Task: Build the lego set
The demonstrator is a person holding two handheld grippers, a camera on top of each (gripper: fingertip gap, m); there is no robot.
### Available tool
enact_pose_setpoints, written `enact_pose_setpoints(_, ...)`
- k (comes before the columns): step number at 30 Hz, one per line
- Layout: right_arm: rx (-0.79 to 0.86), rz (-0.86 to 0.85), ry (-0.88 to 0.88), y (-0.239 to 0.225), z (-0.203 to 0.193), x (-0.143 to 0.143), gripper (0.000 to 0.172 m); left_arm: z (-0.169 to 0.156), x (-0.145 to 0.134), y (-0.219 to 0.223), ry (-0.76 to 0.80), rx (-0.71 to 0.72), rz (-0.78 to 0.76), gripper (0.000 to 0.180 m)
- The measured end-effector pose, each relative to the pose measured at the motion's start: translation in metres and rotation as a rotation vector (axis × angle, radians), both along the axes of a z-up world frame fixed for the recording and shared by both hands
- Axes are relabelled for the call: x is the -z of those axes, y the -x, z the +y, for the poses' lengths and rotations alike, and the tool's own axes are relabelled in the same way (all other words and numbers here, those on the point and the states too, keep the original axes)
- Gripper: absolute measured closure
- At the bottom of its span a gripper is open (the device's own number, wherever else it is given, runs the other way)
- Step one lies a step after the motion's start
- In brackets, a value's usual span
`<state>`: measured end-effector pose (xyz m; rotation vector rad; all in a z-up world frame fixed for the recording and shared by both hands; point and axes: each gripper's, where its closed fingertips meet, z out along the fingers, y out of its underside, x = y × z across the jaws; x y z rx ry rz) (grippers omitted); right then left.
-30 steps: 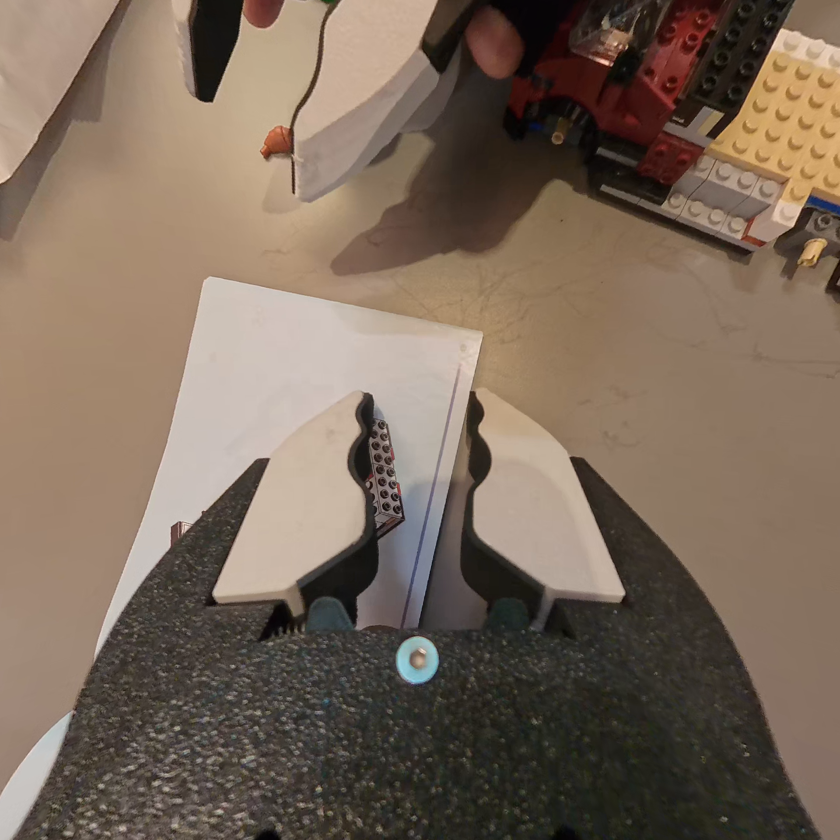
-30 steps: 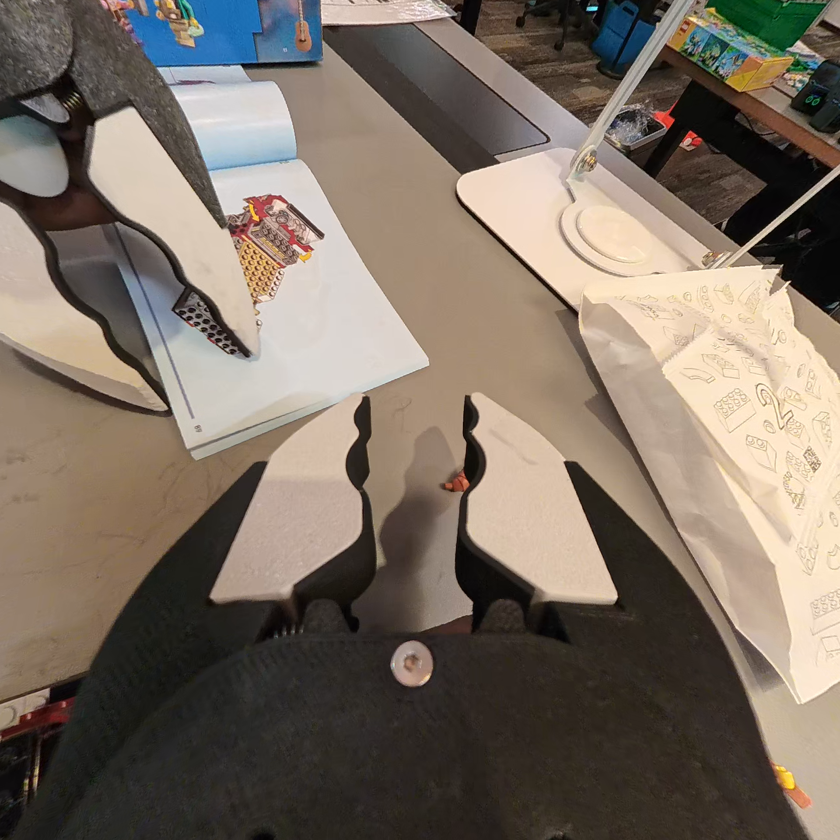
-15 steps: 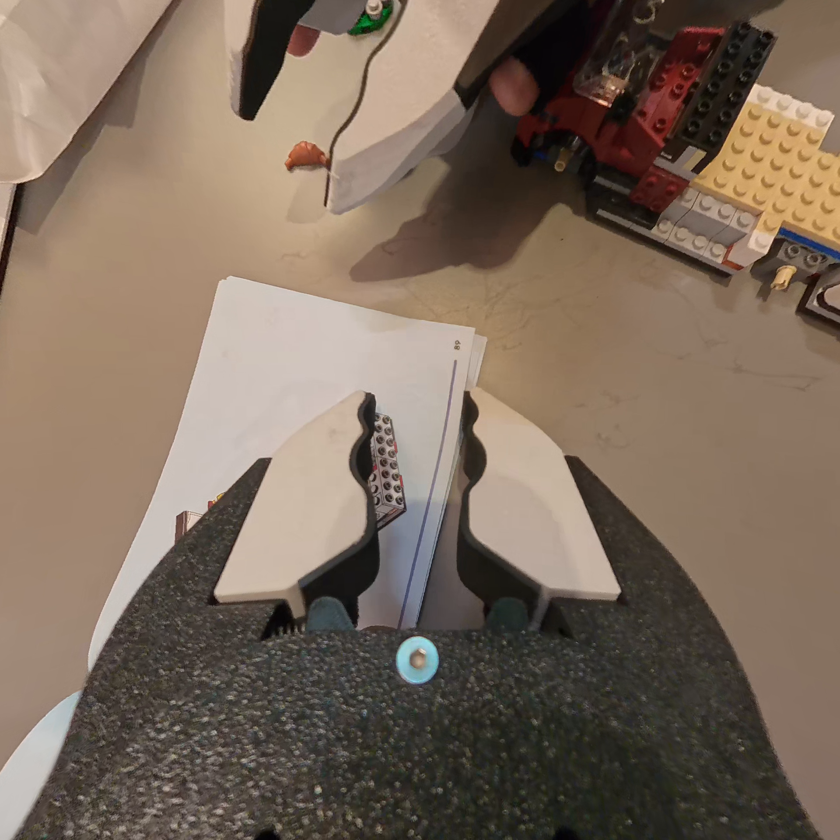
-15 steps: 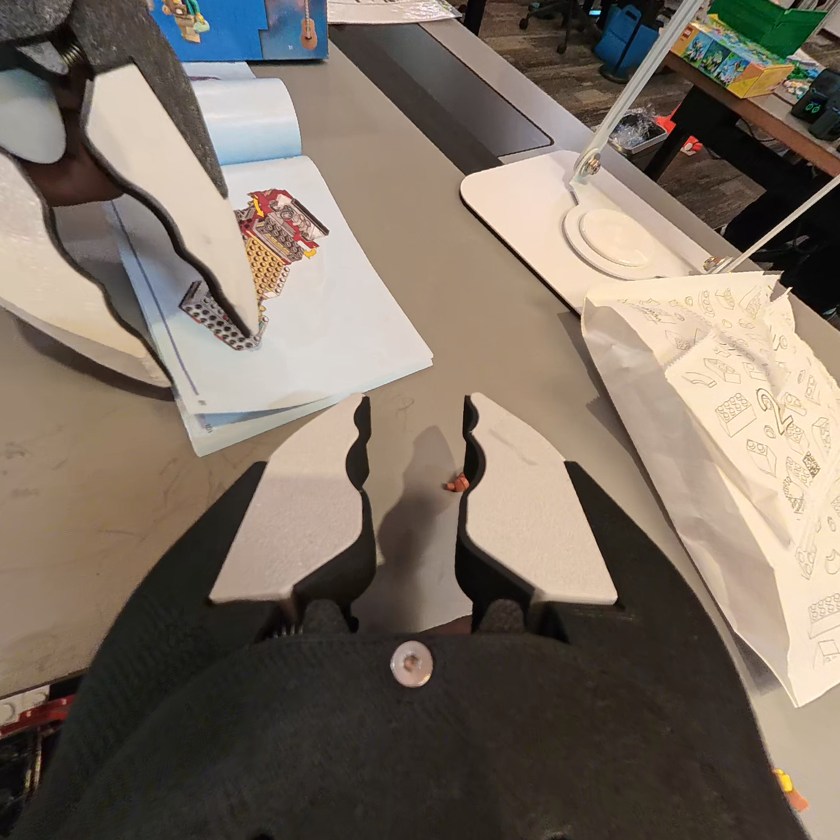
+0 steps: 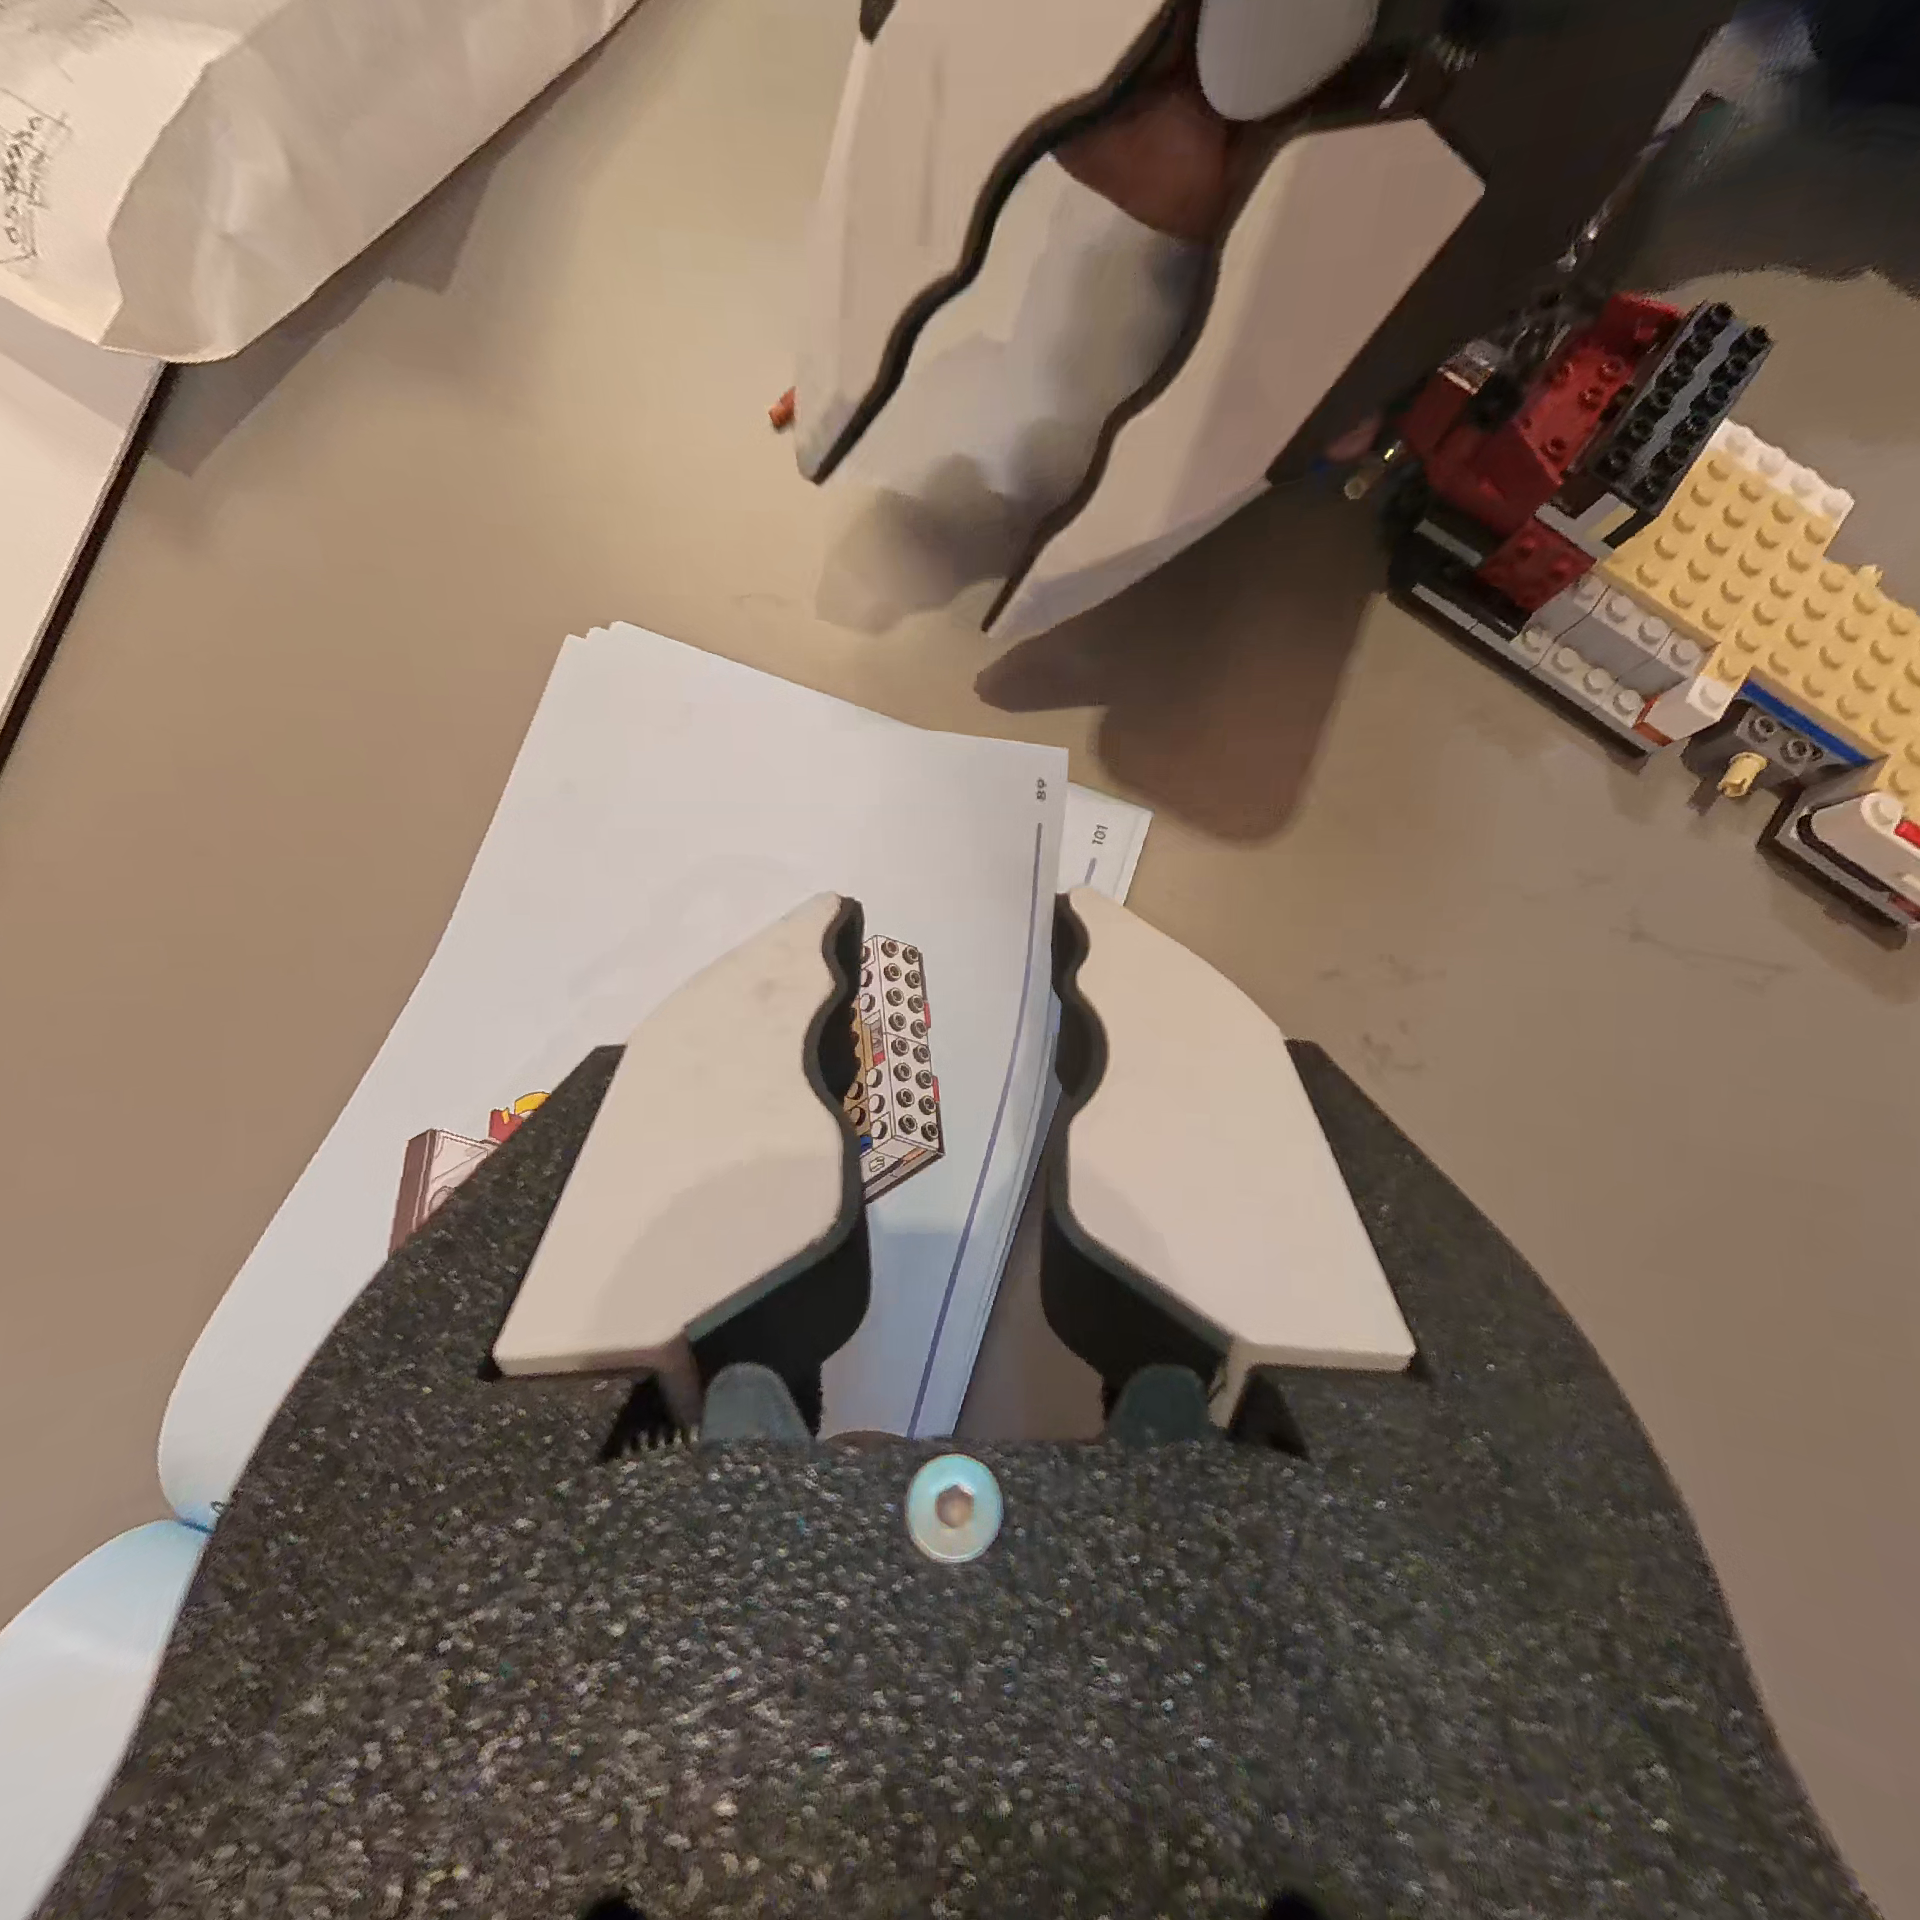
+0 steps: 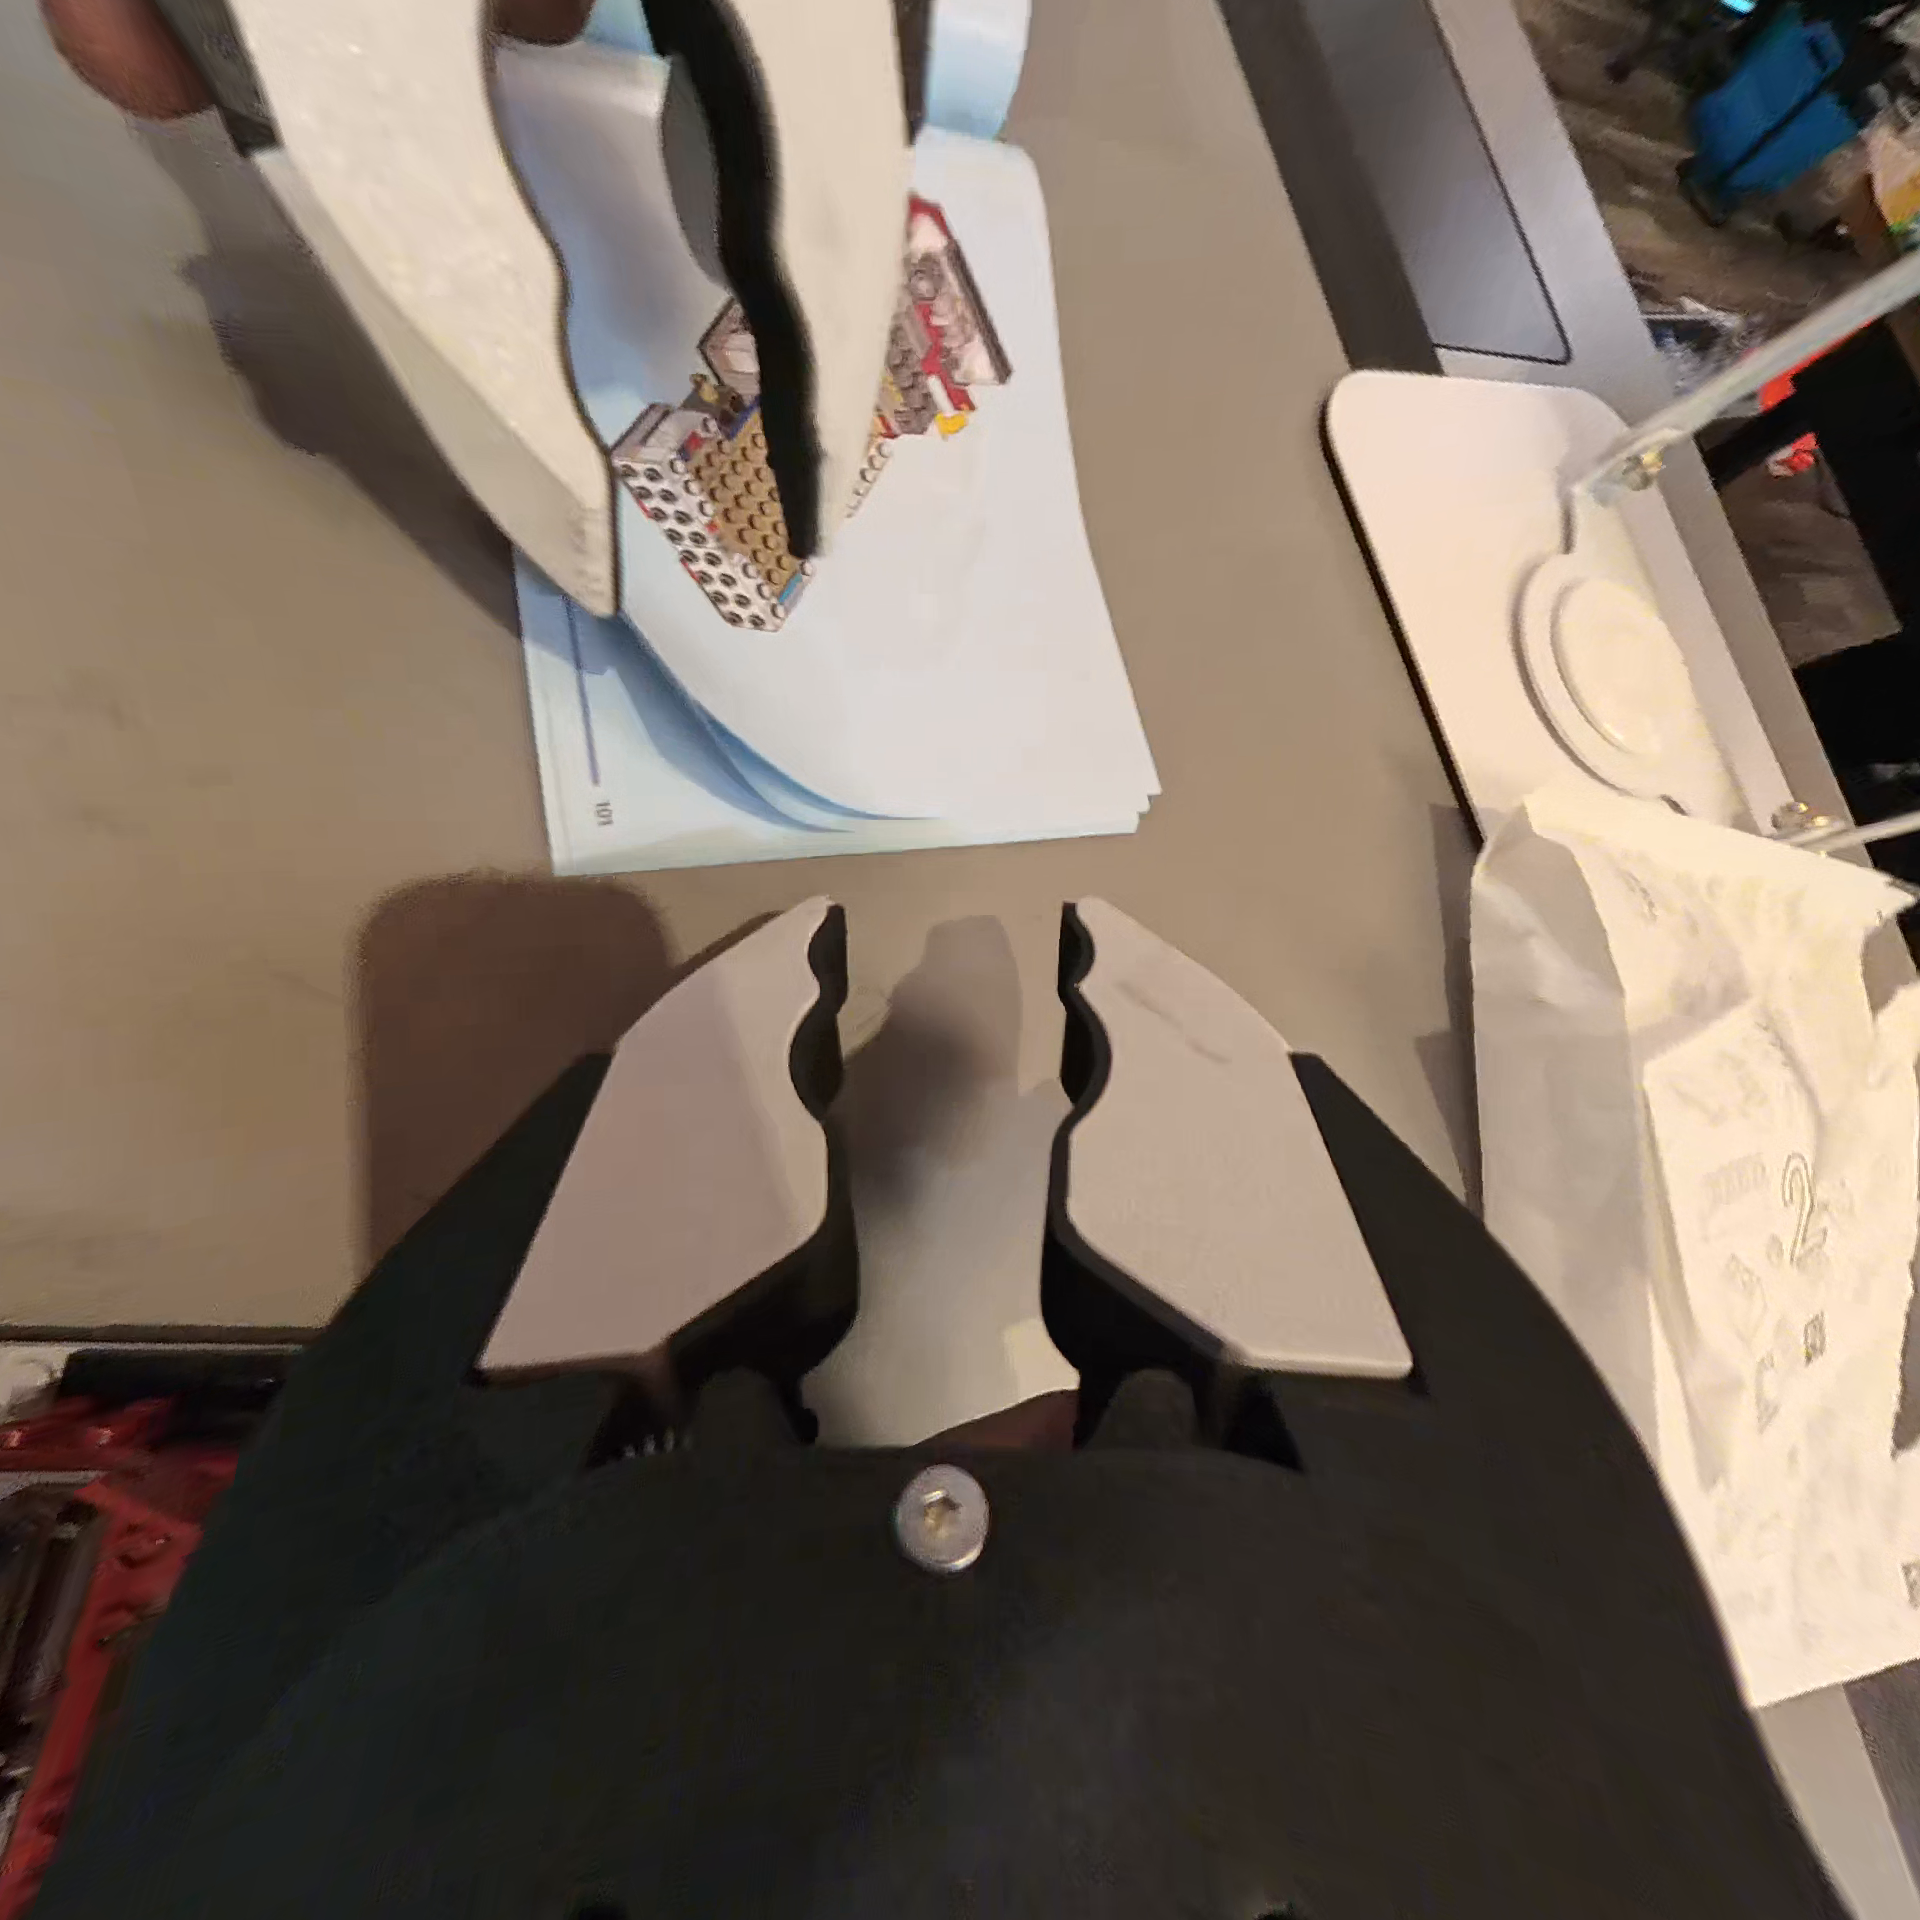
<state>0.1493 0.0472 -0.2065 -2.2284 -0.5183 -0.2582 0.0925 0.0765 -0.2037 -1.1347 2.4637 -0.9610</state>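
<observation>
- Left wrist view: the left gripper hangs over an open instruction booklet on the grey table, jaws apart with nothing between them; its right fingertip sits at the lifted edge of the top pages, though contact cannot be judged. A printed picture of a brick model shows between the fingers. The right gripper hovers beyond, blurred, jaws apart. A small orange piece lies beside its far finger. A partly built brick model in dark red, black, tan and grey stands to the right. A white paper bag lies at upper left; its contents are hidden
- Right wrist view: the right gripper hangs above bare table just short of the booklet, jaws apart and bare. The left gripper points down onto the booklet. A white lamp base and the printed paper bag lie to the right
</observation>
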Motion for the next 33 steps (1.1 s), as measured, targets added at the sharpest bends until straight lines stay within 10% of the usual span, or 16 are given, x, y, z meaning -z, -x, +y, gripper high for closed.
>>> enact_pose_setpoints(33, -0.148, 0.197, -0.02, 0.029, 0.04, -0.006, 0.126, 0.006, -0.002, -0.003, 0.052, -0.036, 0.026, 0.144)
